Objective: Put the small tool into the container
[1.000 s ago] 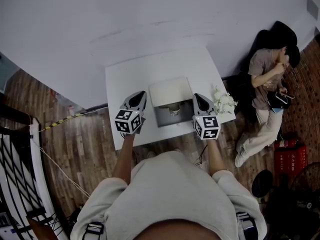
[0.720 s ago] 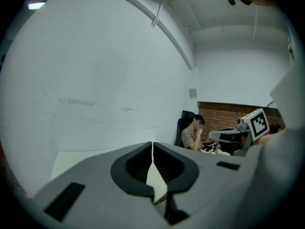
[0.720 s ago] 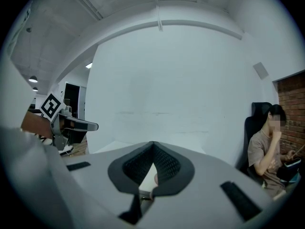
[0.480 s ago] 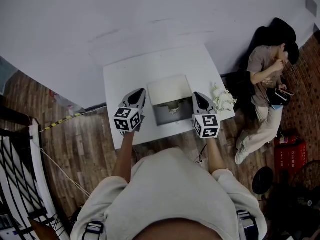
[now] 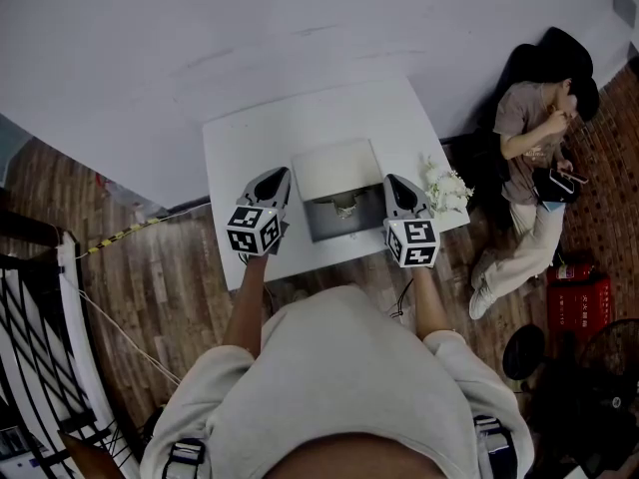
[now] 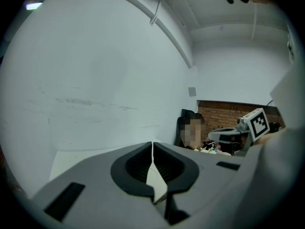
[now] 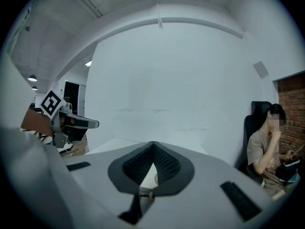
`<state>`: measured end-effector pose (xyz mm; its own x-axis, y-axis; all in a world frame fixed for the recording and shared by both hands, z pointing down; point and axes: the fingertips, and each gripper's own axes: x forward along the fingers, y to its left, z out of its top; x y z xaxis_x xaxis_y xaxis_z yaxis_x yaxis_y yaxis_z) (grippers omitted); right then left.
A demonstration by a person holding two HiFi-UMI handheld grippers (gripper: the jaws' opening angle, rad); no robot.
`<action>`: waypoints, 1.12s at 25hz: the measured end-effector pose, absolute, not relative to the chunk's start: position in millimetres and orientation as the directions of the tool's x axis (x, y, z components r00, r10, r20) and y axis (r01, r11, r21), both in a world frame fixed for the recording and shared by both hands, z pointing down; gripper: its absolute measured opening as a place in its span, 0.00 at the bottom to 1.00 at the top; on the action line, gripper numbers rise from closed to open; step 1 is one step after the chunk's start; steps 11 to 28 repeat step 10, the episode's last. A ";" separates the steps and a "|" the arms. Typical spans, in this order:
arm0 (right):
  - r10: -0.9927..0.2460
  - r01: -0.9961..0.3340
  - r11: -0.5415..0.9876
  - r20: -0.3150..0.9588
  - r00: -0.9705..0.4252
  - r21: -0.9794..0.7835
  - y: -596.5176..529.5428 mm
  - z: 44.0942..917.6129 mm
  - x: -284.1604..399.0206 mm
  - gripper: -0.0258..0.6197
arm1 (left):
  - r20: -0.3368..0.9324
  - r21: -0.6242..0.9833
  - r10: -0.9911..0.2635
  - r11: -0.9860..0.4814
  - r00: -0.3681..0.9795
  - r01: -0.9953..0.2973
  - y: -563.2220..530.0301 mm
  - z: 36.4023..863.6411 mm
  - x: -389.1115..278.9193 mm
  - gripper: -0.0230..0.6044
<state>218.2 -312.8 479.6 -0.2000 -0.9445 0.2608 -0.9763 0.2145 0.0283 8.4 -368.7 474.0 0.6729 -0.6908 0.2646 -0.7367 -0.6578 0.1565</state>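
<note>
Two grey two-jaw grippers, the left gripper (image 5: 278,174) and the right gripper (image 5: 392,181). One white square table (image 5: 250,143), one open grey box (image 5: 344,230), one small pale tool (image 5: 346,208), one white flower bunch (image 5: 446,190). One seated person (image 5: 529,133), far right.

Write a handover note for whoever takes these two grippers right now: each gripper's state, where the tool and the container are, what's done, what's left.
Left gripper: jaws together, nothing between them, beside the box's left side.
Right gripper: jaws together, empty, beside the box's right side.
Container: grey open box, white lid folded back, on the white table.
Tool: a small pale object lies inside the box, probably the tool, but it is too small to confirm.
Done: the placing, apparently.
Left: check that it is the tool.
</note>
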 end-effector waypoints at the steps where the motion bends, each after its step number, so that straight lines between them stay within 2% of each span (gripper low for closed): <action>1: -0.944 -0.976 0.215 0.263 -0.200 0.030 -312.5 480.6 218.1 0.04 | 0.264 0.162 -0.691 -0.656 0.673 -0.737 -368.6 475.0 8.3 0.06; 28: -0.941 -0.974 0.225 0.267 -0.207 0.036 -313.6 482.0 212.6 0.04 | 0.269 0.176 -0.686 -0.654 0.676 -0.735 -368.0 479.2 5.9 0.06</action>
